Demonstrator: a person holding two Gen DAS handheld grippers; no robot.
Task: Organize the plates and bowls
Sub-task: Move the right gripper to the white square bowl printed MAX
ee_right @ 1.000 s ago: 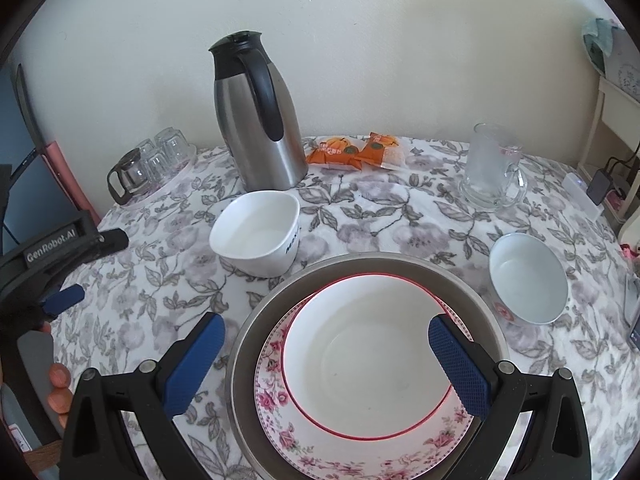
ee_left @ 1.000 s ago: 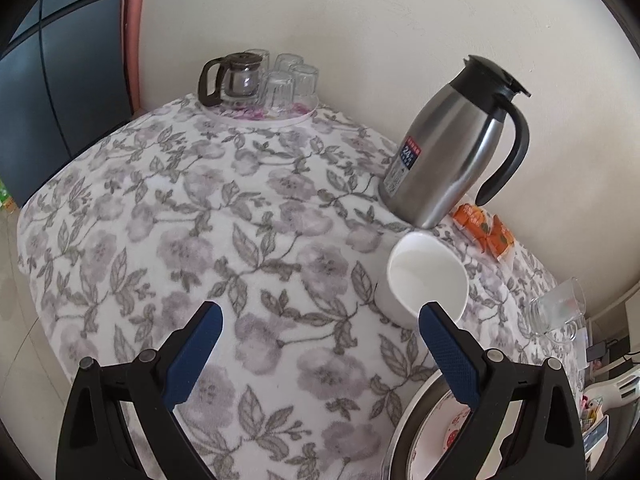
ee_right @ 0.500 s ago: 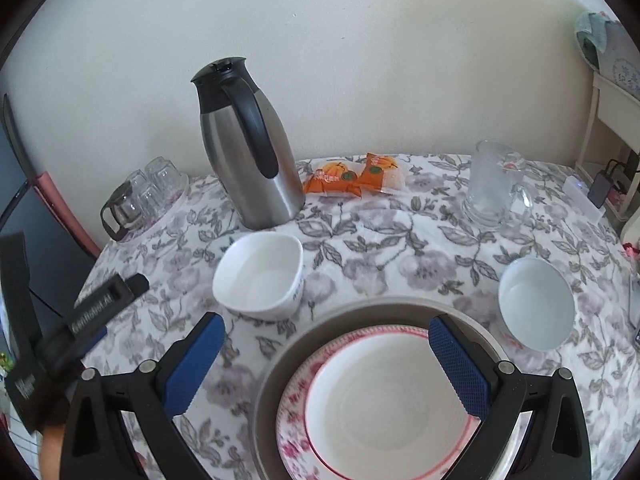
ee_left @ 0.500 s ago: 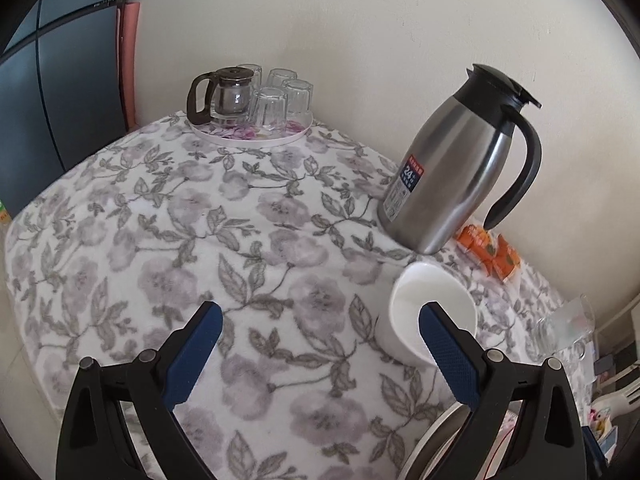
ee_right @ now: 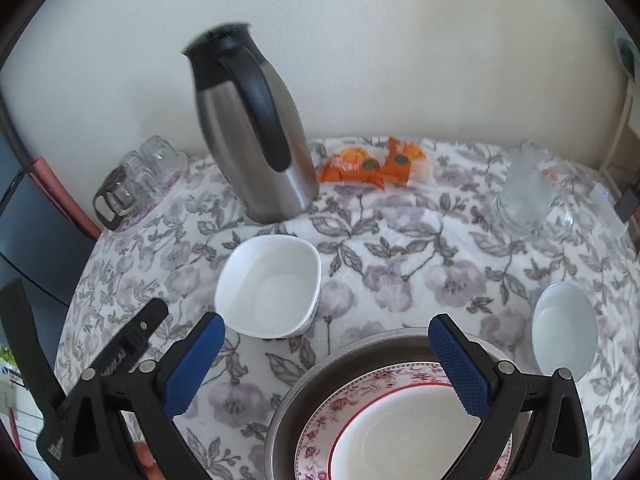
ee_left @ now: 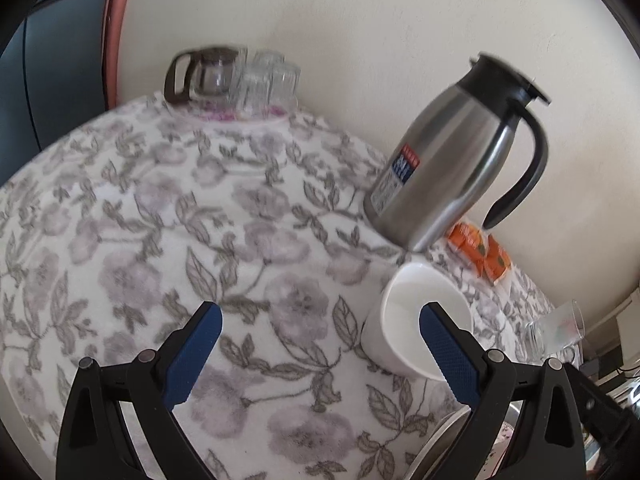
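Fingers [ee_right: 196, 364] of both grippers spread apart, empty, above a glossy squarish white bowl [ee_right: 270, 286] and steel-rimmed floral plate [ee_right: 400, 420].

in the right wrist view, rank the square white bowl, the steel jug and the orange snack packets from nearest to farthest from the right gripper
From the right gripper:
1. Square white bowl, just ahead, slightly left.
2. Steel jug, behind the bowl, near the wall.
3. Orange snack packets, right of the jug by the wall; close to the jug's range, though a little farther.

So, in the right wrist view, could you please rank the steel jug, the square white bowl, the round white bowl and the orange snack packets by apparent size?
1. steel jug
2. square white bowl
3. orange snack packets and round white bowl: look similar; the packets lie farther off, so unsure.
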